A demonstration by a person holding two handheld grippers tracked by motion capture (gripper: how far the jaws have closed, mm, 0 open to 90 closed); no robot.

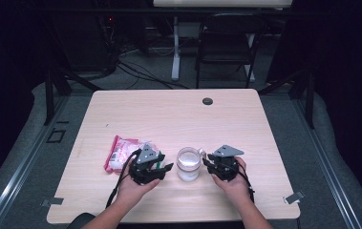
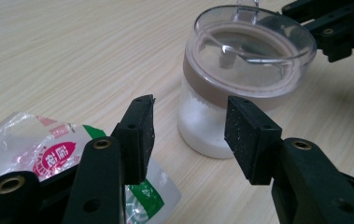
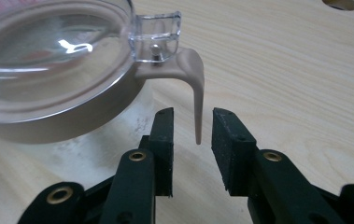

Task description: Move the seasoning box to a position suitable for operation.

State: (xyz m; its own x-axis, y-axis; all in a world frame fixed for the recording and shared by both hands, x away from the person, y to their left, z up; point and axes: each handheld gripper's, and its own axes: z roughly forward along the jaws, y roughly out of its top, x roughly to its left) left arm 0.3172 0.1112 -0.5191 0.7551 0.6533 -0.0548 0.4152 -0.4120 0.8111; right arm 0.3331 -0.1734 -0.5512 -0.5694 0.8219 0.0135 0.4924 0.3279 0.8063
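High view: jar (image 1: 188, 163) at table (image 1: 169, 114) centre-front, left gripper (image 1: 162, 168) at its 9 o'clock, right gripper (image 1: 207, 161) at 3, packet (image 1: 121, 152) farther at 9. Both jaws apart, gripping nothing; jar tab (image 3: 194, 88) between right pads, untouched.

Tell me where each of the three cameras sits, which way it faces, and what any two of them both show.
High view: above the person's side, looking forward and down on the table; forearms, hands, left gripper and right gripper flank the jar.
Left gripper view: rides the left gripper, facing the jar, snack packet beneath; jaws open.
Right gripper view: rides the right gripper, facing the jar's lid latch between open jaws.
All three share the jar.
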